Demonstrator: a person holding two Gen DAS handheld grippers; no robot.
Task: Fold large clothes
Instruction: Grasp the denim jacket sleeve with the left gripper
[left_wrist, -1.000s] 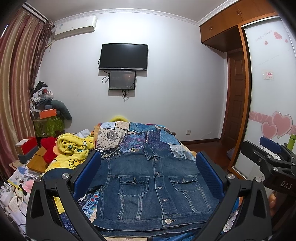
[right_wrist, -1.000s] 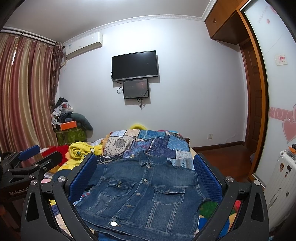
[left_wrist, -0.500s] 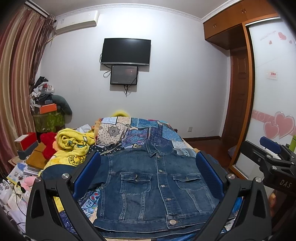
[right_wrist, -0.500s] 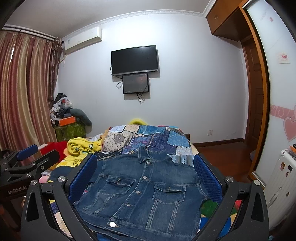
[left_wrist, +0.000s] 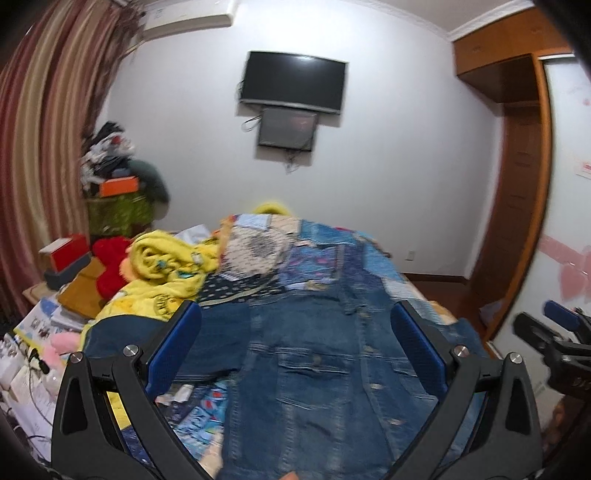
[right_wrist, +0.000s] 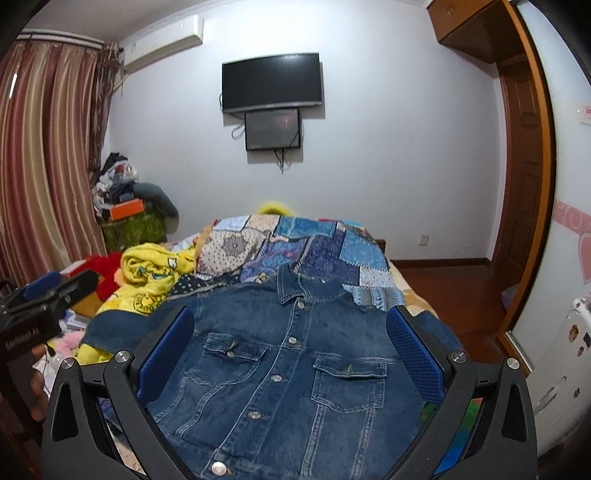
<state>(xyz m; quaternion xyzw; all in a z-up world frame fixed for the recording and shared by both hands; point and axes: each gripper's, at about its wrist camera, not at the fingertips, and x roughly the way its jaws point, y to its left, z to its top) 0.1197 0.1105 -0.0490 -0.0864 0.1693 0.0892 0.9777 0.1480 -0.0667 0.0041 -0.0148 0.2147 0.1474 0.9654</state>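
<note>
The denim jacket (right_wrist: 284, 362) is lying buttoned and face-up on the patchwork quilt (right_wrist: 325, 251), not yet folded. The left gripper (left_wrist: 295, 354) and right gripper (right_wrist: 290, 360) are hovering with tongs apart, gripping nothing.

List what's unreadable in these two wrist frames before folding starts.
- Blue denim jacket: bottom hem corners hidden behind the right gripper in its view.
- Left view: motion blur smears the jacket's buttons and pockets.
- Jacket's right sleeve: mostly behind the right gripper's finger pad.
- Bed under the patchwork quilt: covered.
</note>
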